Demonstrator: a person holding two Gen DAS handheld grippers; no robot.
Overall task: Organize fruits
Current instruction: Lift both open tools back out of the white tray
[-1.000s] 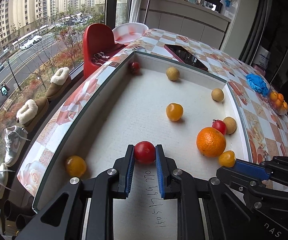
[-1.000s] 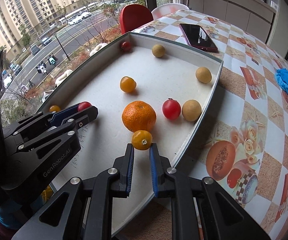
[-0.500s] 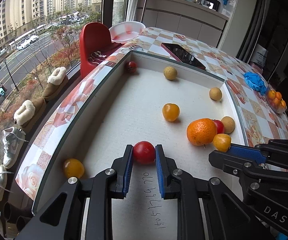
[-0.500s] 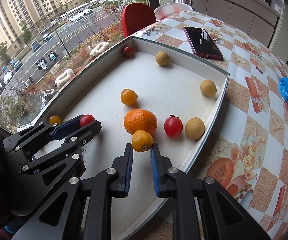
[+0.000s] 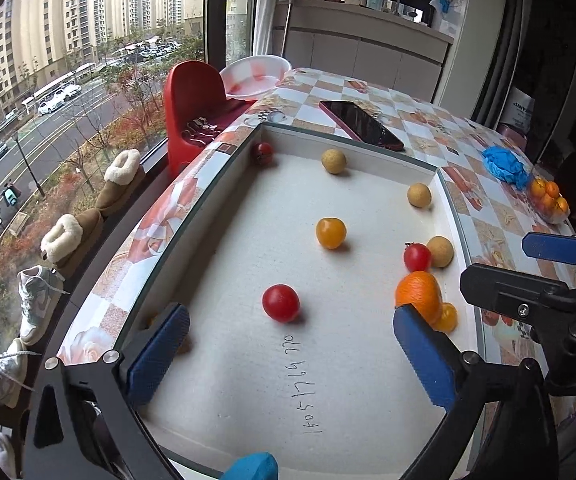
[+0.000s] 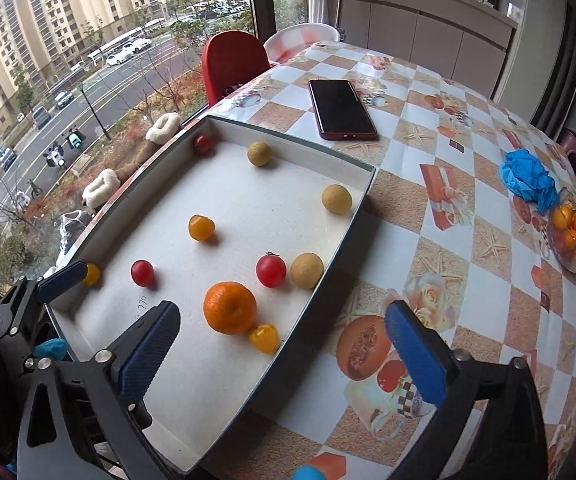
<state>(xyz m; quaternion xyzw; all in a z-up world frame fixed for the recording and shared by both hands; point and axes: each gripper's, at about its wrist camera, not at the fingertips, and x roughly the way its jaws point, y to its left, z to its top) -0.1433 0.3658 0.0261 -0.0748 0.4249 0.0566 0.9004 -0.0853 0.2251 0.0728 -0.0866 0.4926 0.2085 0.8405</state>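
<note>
With both sets of jaws just sprung wide and empty, my left gripper [image 5: 292,344] faces the red tomato [image 5: 281,303] dead ahead in the tray [image 5: 352,142], nearer than my right gripper [image 6: 282,344].

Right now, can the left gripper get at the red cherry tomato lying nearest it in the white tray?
Probably yes. The left gripper has just opened wide; the red cherry tomato lies free on the white tray floor just ahead of its fingers, nothing between.
</note>
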